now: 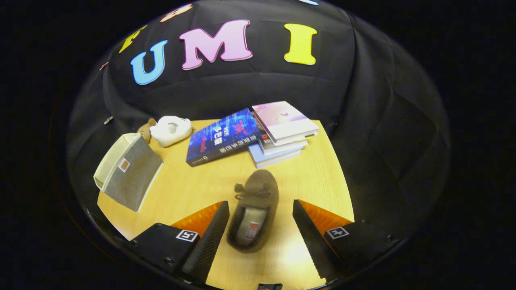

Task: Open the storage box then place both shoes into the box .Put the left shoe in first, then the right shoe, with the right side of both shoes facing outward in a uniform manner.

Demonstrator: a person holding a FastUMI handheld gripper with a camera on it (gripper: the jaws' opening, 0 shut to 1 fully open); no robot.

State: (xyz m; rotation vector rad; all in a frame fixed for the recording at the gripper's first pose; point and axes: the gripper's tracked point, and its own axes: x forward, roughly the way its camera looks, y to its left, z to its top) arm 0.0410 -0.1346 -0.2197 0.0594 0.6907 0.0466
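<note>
A brown slip-on shoe (254,209) with a small bow lies on the wooden table (193,189), toe pointing away from me. Its heel end sits between my two fingers, nearer the left one. My gripper (260,225) is open, and the fingers stand apart from the shoe's sides without pressing on it. A grey fabric storage box (128,171) with a cream lining stands off to the left beyond the left finger, its open mouth turned up and to the left.
Beyond the shoe lies a blue book (221,137) leaning against a stack of books (282,133). A white plush toy (172,129) and a small brown toy (146,128) sit behind the box. The table's right edge runs close to the right finger.
</note>
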